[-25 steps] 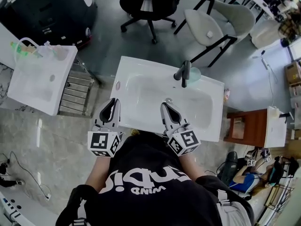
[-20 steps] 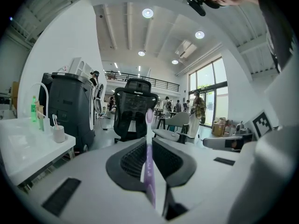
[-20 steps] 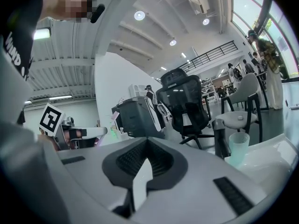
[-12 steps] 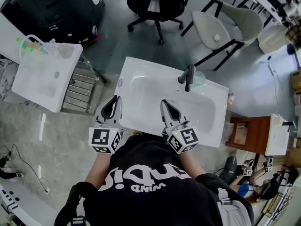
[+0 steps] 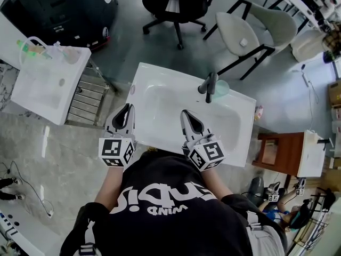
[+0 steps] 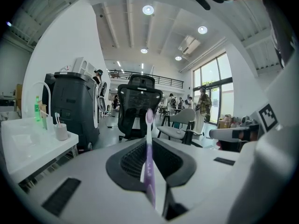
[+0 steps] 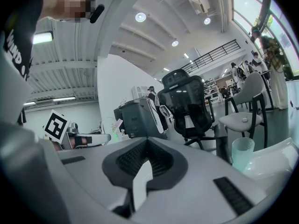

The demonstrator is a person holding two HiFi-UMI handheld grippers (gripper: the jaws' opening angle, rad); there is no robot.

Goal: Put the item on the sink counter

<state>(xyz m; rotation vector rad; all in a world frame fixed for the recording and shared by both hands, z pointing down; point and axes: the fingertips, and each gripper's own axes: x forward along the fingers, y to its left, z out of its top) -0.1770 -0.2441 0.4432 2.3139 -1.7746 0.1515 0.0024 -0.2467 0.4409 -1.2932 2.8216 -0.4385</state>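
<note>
My left gripper [image 5: 124, 112] is shut on a purple toothbrush [image 6: 148, 171], which stands upright between the jaws with its head [image 6: 149, 116] sticking out past them. It hovers over the near left edge of the white sink counter [image 5: 241, 143]. My right gripper [image 5: 188, 117] hangs beside it over the basin's near rim, jaws shut with nothing between them. In the right gripper view [image 7: 148, 146] a frosted green cup [image 7: 243, 154] stands ahead on the right next to the dark faucet [image 5: 208, 86]. From the head view the toothbrush is hidden.
A second white sink [image 5: 45, 84] with a cup and bottles [image 6: 60, 130] stands to the left beside a metal rack [image 5: 85, 103]. Beyond the counter are a black office chair [image 5: 173, 1] and a grey chair [image 5: 250, 25]. A wooden stand [image 5: 277, 148] is at the right.
Both grippers stay over the sink's near edge. The left one has drifted slightly left and forward, still holding the toothbrush.
</note>
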